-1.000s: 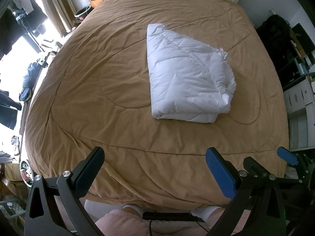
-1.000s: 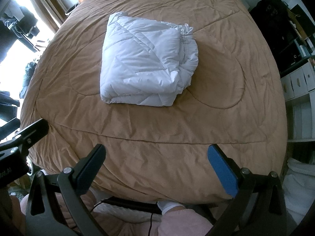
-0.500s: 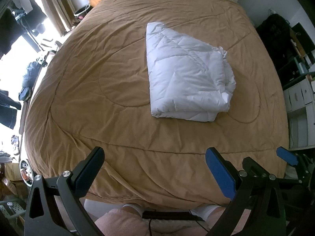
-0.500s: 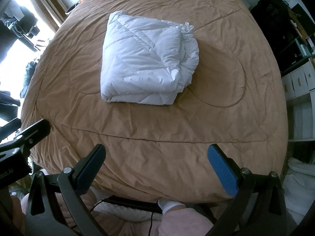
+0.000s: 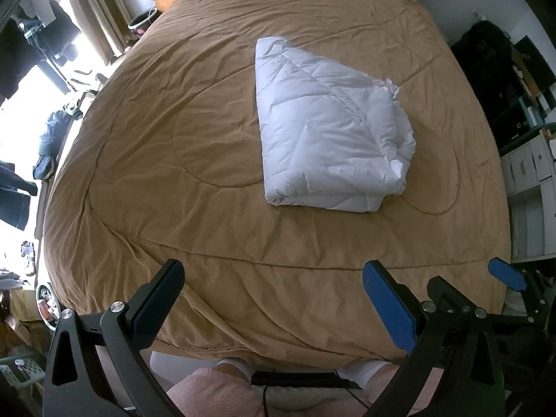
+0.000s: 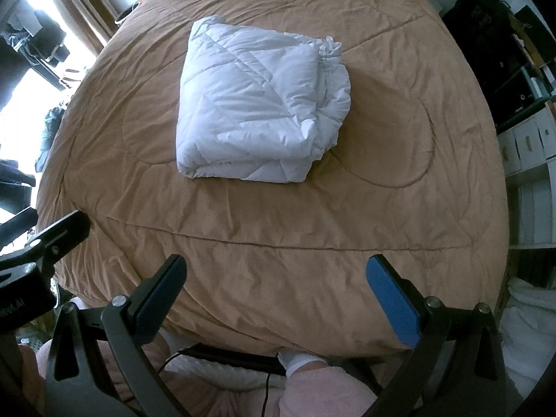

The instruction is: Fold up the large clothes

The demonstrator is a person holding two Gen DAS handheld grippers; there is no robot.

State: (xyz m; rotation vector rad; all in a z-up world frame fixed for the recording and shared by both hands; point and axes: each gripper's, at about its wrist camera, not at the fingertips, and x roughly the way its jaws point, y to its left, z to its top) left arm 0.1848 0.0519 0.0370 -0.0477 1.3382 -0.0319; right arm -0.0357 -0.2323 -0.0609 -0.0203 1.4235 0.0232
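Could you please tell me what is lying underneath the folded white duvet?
The white duvet rests on the tan bedspread. Whatever lies beneath that bedspread is covered and cannot be seen.

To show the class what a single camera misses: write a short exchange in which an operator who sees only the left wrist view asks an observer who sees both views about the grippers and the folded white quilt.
Operator: My left gripper is open over the near edge of the brown bedspread. I see only one blue pad of the right gripper. Is it holding anything?
Observer: No. In its own view both fingers are spread wide, with only bedspread between them.
Operator: Where does the white quilt sit relative to it?
Observer: Ahead and a little to its left, folded, flat on the bedspread and well clear of its fingertips.
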